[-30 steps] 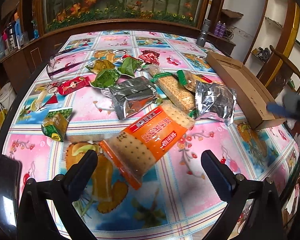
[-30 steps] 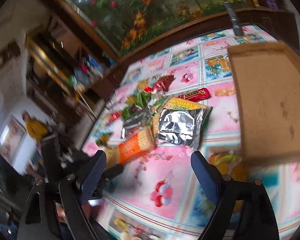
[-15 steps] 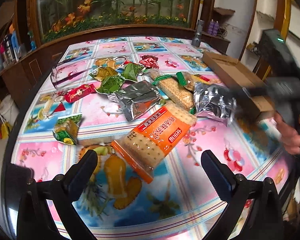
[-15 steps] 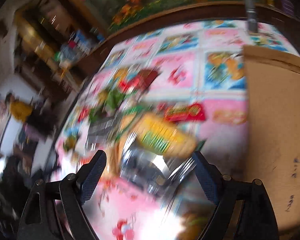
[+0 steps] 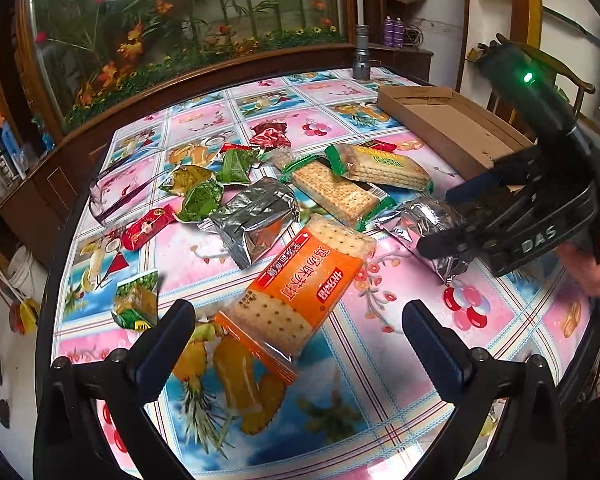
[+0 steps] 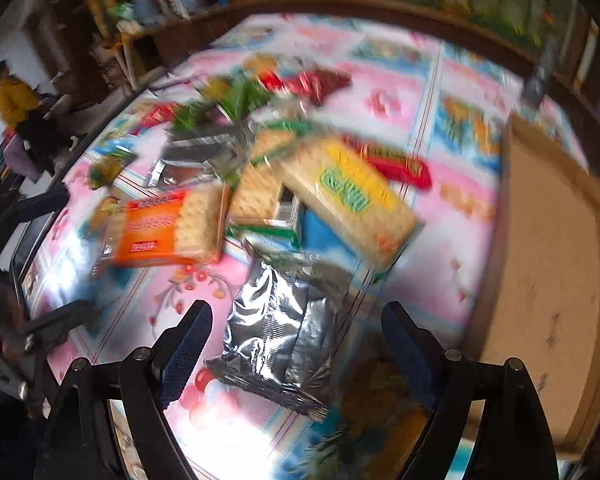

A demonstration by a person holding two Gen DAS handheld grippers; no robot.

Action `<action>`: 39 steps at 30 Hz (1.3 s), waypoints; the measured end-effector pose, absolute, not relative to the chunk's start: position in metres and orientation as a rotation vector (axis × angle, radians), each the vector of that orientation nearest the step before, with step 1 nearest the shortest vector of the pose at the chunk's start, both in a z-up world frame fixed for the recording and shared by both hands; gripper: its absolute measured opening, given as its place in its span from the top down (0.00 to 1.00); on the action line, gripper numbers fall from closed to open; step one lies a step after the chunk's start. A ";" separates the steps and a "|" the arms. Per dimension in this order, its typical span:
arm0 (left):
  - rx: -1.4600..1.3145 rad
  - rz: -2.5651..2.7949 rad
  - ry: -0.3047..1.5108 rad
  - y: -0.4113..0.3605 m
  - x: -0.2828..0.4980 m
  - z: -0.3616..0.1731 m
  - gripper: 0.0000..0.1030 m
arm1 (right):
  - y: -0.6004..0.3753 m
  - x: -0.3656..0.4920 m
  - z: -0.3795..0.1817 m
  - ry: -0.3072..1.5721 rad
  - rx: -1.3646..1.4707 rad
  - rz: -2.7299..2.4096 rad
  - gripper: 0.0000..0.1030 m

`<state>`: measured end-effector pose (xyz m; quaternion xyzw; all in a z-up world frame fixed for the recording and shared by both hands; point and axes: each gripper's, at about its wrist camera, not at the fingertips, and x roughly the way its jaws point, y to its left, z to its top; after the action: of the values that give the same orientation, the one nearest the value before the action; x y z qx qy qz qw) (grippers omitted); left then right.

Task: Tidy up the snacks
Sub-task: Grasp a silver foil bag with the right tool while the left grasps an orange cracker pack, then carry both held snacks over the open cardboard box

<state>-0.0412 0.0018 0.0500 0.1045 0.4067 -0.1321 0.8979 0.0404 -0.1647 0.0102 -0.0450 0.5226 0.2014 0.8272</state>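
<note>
On the left of the table (image 5: 500,332), a small green-and-yellow snack packet (image 5: 136,300) lies near the edge. The left gripper (image 5: 298,332) hovers with jaws spread wide and empty, above the near end of the orange-labelled clear pack of square crackers (image 5: 300,288), whose long axis runs diagonally away to the right. Further right, the crumpled silver foil pouch (image 6: 288,336) lies directly ahead of the right gripper (image 6: 296,340), between its open, empty jaws, long axis roughly along the fingers. That gripper is clearly the nearer one to the pouch, so closing on it looks like the coming move. The shallow brown cardboard tray (image 6: 548,264) waits just right of the pouch.
</note>
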 end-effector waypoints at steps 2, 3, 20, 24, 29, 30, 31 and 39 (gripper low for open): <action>0.232 -0.278 0.854 0.001 -0.035 0.049 0.00 | -0.164 0.043 0.002 1.129 -0.084 0.388 0.16; 0.243 -0.282 0.862 0.000 -0.031 0.047 0.00 | -0.162 0.040 0.001 1.104 -0.115 0.361 0.22; 0.271 -0.277 0.983 -0.014 0.017 0.010 0.21 | -0.210 0.022 0.026 1.004 0.098 0.350 0.39; 0.186 -0.266 0.993 -0.012 0.012 0.009 0.33 | -0.249 0.029 0.044 0.942 0.210 0.283 0.39; 0.149 -0.232 0.982 -0.020 0.001 0.010 0.48 | -0.292 0.041 0.042 0.918 0.223 0.045 0.39; 0.140 -0.237 0.983 -0.023 -0.002 0.010 0.49 | -0.296 0.042 0.037 0.930 0.219 0.013 0.39; 0.141 -0.233 0.980 -0.025 -0.005 0.010 0.49 | -0.299 0.043 0.032 0.944 0.223 -0.004 0.40; 0.135 -0.241 0.988 -0.029 -0.019 0.011 0.48 | -0.300 0.028 0.018 1.012 0.301 0.103 0.40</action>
<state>-0.0186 -0.0285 0.0114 0.0645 0.4728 -0.1154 0.8712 0.0283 -0.2999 0.0178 0.1438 0.4824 0.0491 0.8627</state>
